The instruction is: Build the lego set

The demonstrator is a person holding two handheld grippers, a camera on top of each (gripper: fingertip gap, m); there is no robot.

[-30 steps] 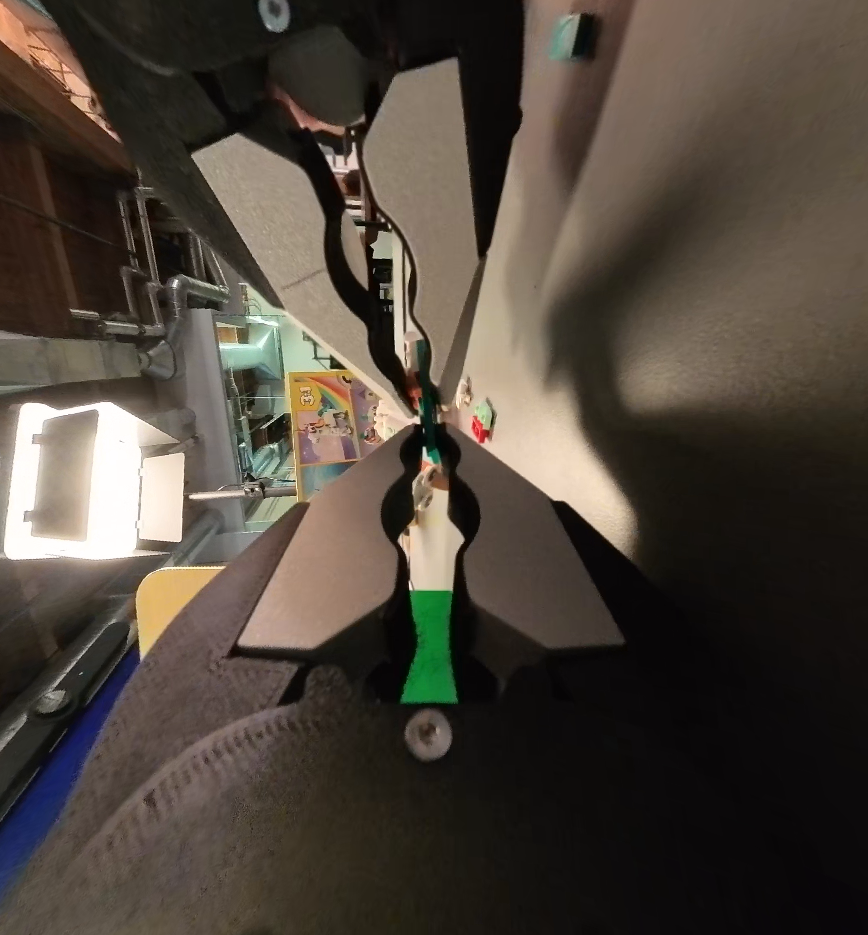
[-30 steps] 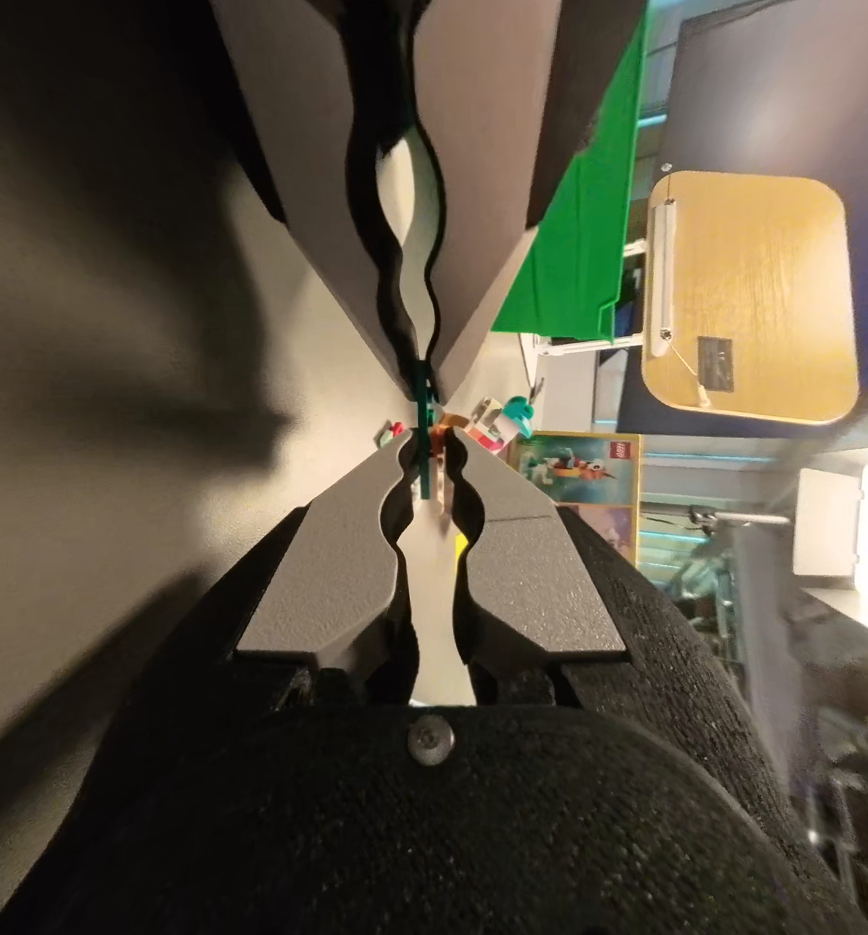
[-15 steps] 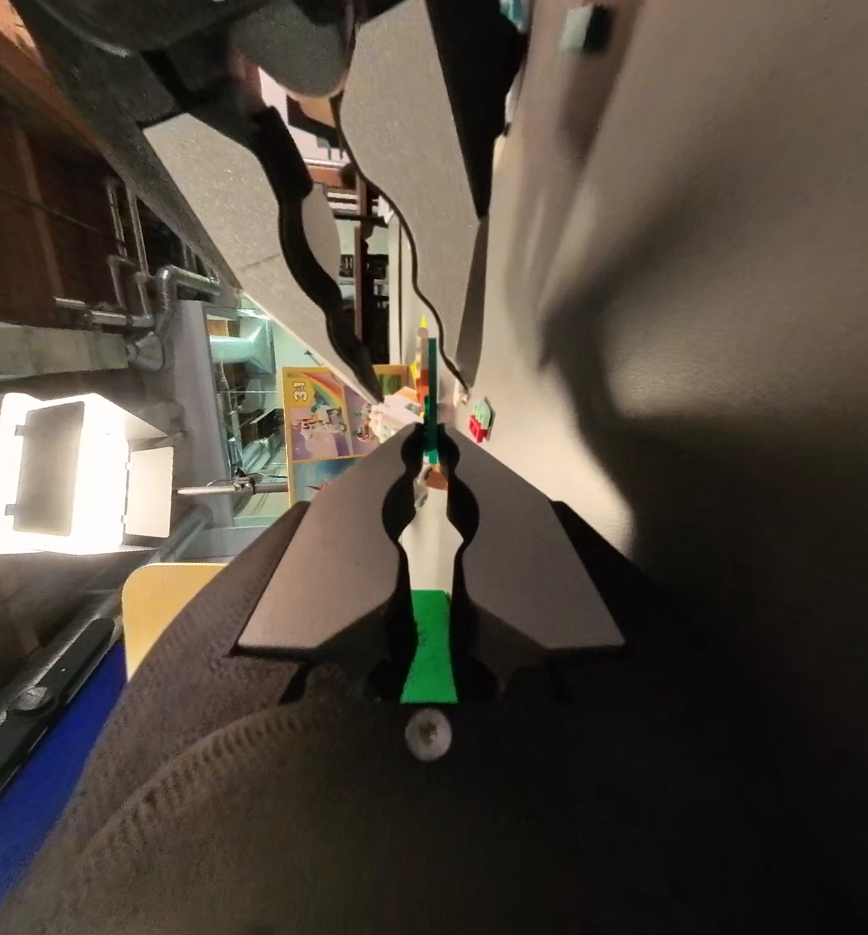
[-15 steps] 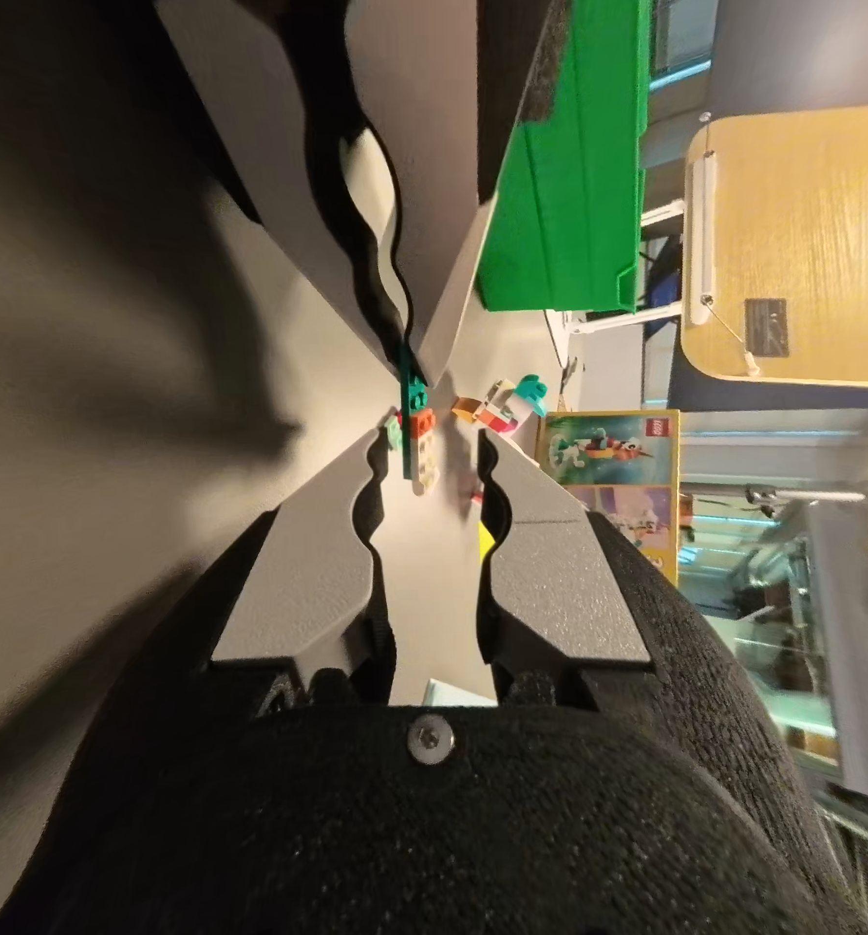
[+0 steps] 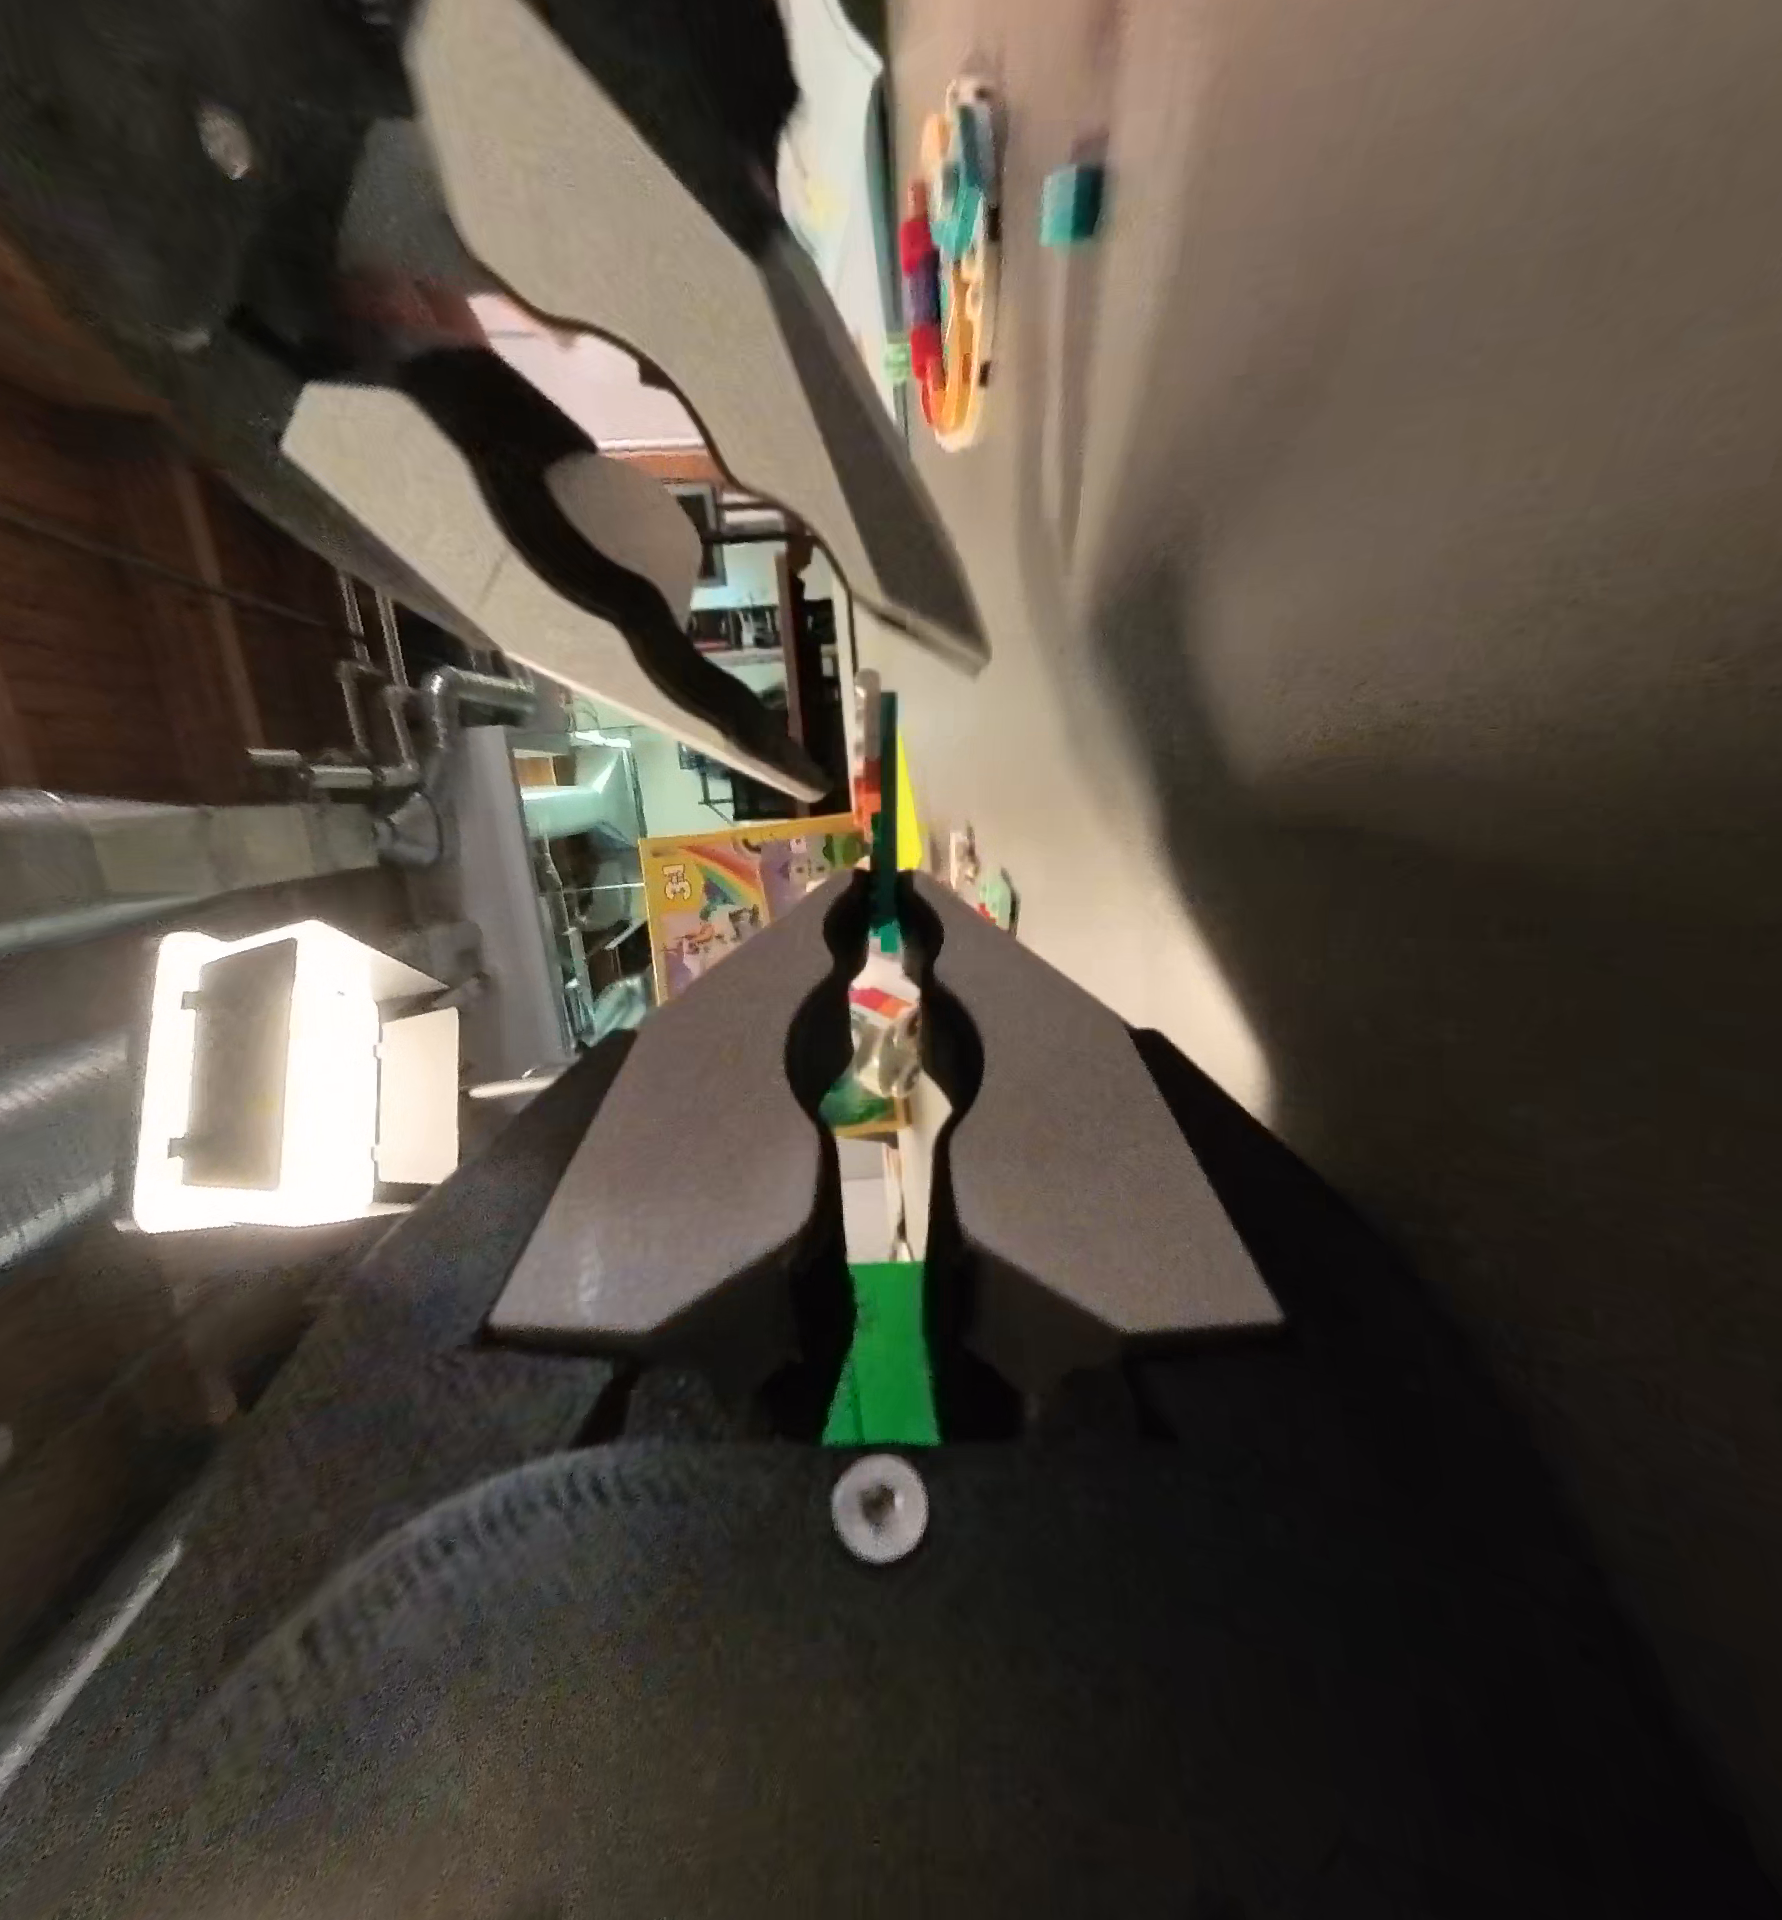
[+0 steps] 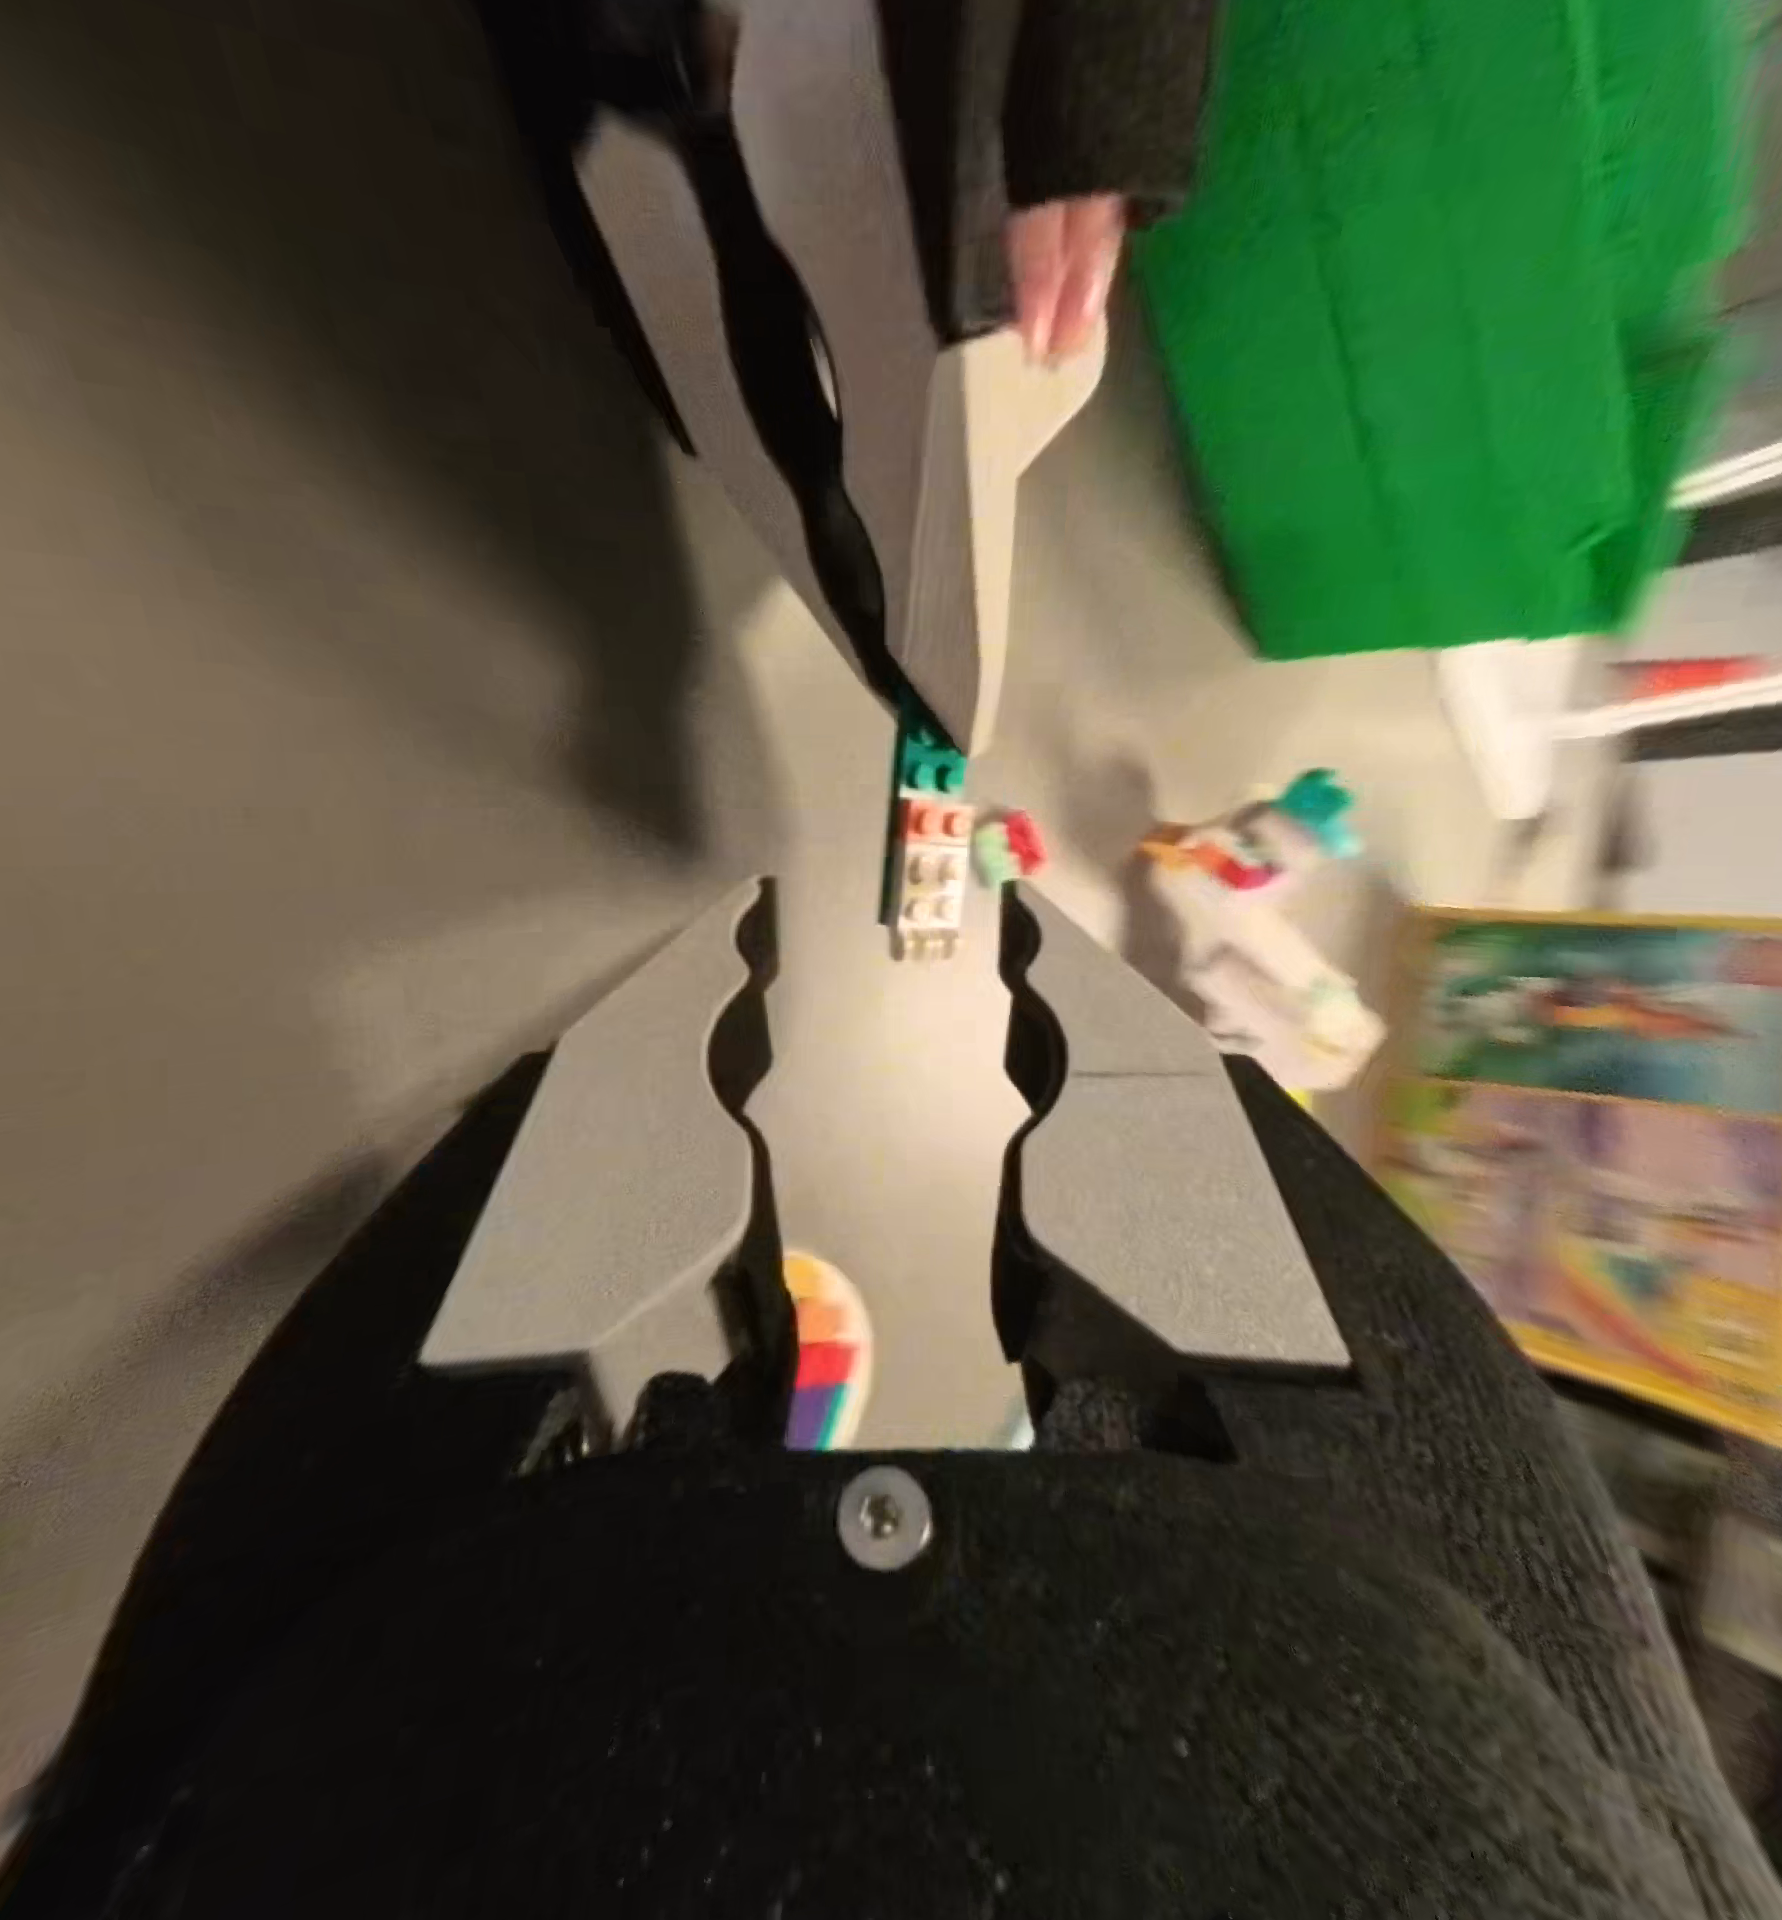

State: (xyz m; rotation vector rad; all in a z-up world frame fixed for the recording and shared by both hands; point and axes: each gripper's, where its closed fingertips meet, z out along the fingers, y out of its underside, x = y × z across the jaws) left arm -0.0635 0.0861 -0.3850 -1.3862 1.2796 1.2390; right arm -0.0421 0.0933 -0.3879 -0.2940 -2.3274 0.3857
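Note:
My left gripper (image 5: 879, 885) is shut on the edge of a small lego assembly (image 5: 879, 800): a thin dark green plate carrying teal, red and white bricks. The right wrist view shows the assembly (image 6: 926, 852) hanging from the left gripper's closed tips (image 6: 934, 717), above the grey table (image 6: 347, 623). My right gripper (image 6: 887, 902) is open and empty, its tips just short of the assembly's free end. Its spread fingers (image 5: 658, 270) show at the top left of the left wrist view.
A rainbow build (image 5: 954, 260) and a teal brick (image 5: 1069, 203) lie on the table. A small red and mint piece (image 6: 1012, 847), a white animal build with a teal mane (image 6: 1261, 935), a yellow-edged set box (image 6: 1614, 1143) and a green bin (image 6: 1438, 312) are nearby. Less than 4 cm separates the two grippers' tips.
My right gripper let go of the assembly, opened and drew back from it. My left gripper kept its hold. Both views swung, so the rainbow build came into sight.

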